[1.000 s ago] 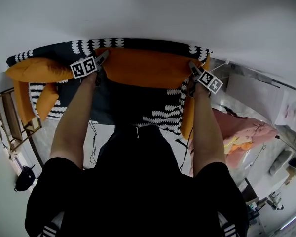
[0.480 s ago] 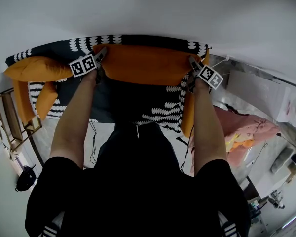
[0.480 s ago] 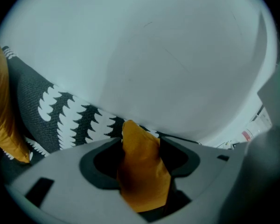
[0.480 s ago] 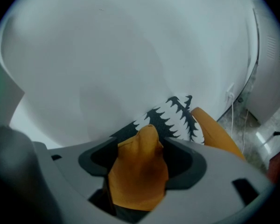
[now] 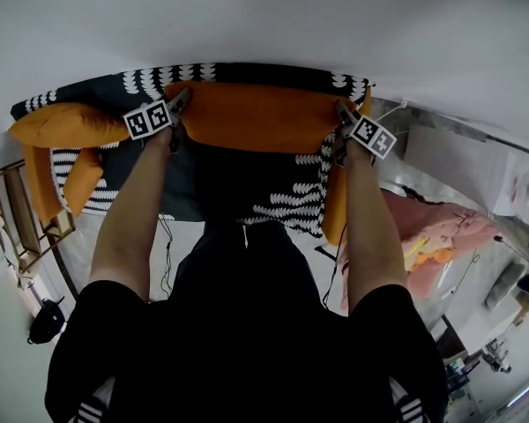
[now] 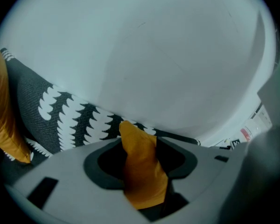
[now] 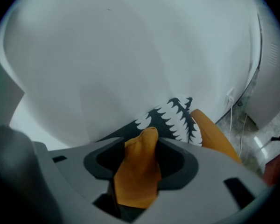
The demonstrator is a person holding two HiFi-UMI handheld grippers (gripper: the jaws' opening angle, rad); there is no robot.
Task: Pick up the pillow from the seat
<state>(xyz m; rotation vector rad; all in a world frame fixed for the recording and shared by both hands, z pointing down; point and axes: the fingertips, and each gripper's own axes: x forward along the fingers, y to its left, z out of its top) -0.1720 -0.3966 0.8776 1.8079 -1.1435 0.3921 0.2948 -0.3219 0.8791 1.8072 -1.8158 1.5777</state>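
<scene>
Quick update from me standing over the seat point(image 5: 181, 170). It's covered in a dark cloth with a white scallop print point(image 5: 286, 208) and sits right up against a plain white wall point(image 5: 264, 16). The long orange fabric pillow point(image 5: 260, 117) stretches across the far side of the seat, along the foot of the wall, between my two outstretched arms.

My left gripper point(image 5: 182, 101) is on the pillow's left end and my right gripper point(image 5: 340, 111) is on its right end, both angled down at it. The fingers on each have just been closing. In the left gripper view the fingers point(image 6: 103, 164) are at a middling width, pinching a bunched-up orange corner that pokes up between the dark pads. Same deal in the right gripper view: the fingers point(image 7: 97, 163) are clamped on the other corner, with a fold of fabric sticking up past the tips. So both ends are gripped. I honestly can't tell whether the pillow is off the seat yet or resting on it.

A second plump orange cushion point(image 5: 66, 123) lies at the seat's left end, just beside my left gripper. There's a wooden rack point(image 5: 13, 210) on the floor further left and a heap of pink bedding point(image 5: 441, 232) off to the right.
</scene>
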